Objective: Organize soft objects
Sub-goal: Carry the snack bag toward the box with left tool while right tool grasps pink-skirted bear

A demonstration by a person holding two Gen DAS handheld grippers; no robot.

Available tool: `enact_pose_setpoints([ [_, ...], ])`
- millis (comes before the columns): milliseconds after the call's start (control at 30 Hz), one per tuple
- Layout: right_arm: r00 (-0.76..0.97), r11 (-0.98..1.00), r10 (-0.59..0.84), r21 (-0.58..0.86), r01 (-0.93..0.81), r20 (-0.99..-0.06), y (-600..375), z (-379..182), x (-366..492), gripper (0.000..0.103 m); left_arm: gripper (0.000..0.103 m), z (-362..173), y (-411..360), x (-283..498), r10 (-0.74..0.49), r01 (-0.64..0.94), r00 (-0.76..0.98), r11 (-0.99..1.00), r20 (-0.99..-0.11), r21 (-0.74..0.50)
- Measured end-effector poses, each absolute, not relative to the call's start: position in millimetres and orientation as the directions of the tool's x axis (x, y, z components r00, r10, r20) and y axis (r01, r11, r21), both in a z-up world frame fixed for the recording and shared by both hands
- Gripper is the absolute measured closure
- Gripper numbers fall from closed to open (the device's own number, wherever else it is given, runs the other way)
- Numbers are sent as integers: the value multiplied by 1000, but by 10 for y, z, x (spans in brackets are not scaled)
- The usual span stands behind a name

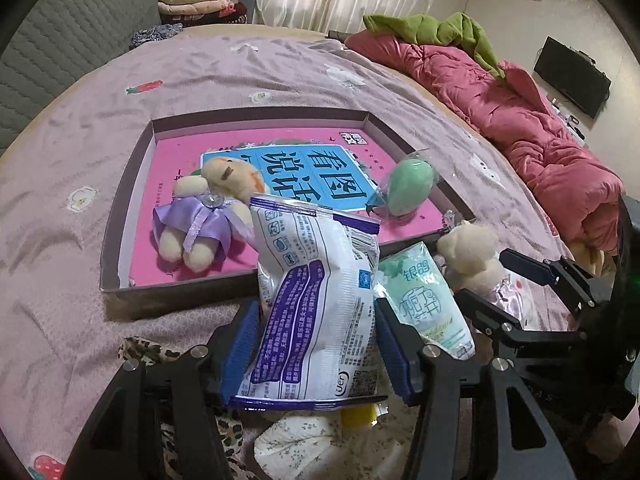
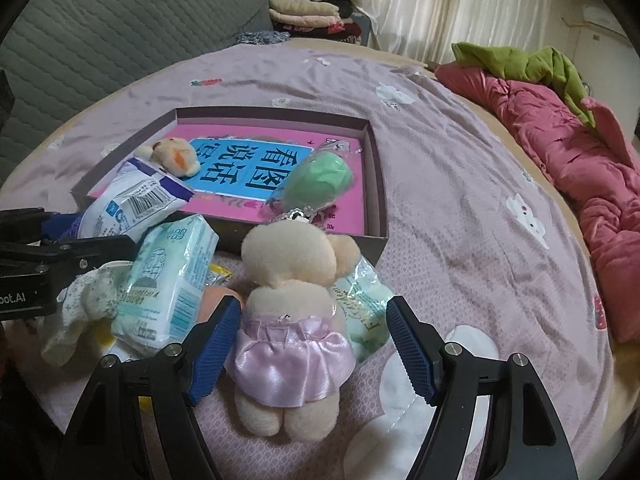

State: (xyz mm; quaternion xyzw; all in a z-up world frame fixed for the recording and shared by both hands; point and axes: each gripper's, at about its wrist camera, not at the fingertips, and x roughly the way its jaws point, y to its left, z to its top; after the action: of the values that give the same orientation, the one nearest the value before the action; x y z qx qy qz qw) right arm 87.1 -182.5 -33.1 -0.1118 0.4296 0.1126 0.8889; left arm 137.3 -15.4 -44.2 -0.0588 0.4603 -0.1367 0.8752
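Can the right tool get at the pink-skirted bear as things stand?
Probably yes. The right tool is open with the pink-skirted bear lying between its fingers, pads not yet touching. Nothing covers the bear; a green packet lies partly under it.

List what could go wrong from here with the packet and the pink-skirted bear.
1. The left hand-held gripper pinches only the lower part of the white and purple packet; the limp top may catch the shallow box's wall.
2. The right hand-held gripper is open around the pink-skirted bear; closing may also snag the green tissue pack beneath.
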Motion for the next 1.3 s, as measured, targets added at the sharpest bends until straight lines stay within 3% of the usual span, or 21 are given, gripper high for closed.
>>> enact_pose_setpoints([
  [233, 583, 961, 135, -37, -274, -801, -1903, -353, 930, 26, 46, -462, -162, 1426, -284, 184, 527, 958, -801, -218],
  [300, 579, 959, 148, -27, -282, -802, -1898, -346, 923, 32, 46, -471, -160, 1431, -278, 179, 526, 960, -804, -215],
  [400, 576, 949, 164, -32, -315, -801, -1836, -328, 904, 47, 46, -480, -147, 1445, -282, 172, 521, 959, -806, -224],
  [500, 576, 942, 170, -40, -334, -800, -1789, -316, 879, 53, 46, -485, -139, 1453, -280, 169, 522, 960, -806, -224],
  [1000, 571, 946, 243, 62, -318, -784, -1924, -218, 881, 55, 49, -458, -105, 1446, -315, 181, 527, 949, -789, -258],
  [1300, 597, 943, 280, 97, -319, -752, -1972, -122, 851, 55, 52, -216, -80, 1333, -373, 232, 583, 928, -721, -292],
])
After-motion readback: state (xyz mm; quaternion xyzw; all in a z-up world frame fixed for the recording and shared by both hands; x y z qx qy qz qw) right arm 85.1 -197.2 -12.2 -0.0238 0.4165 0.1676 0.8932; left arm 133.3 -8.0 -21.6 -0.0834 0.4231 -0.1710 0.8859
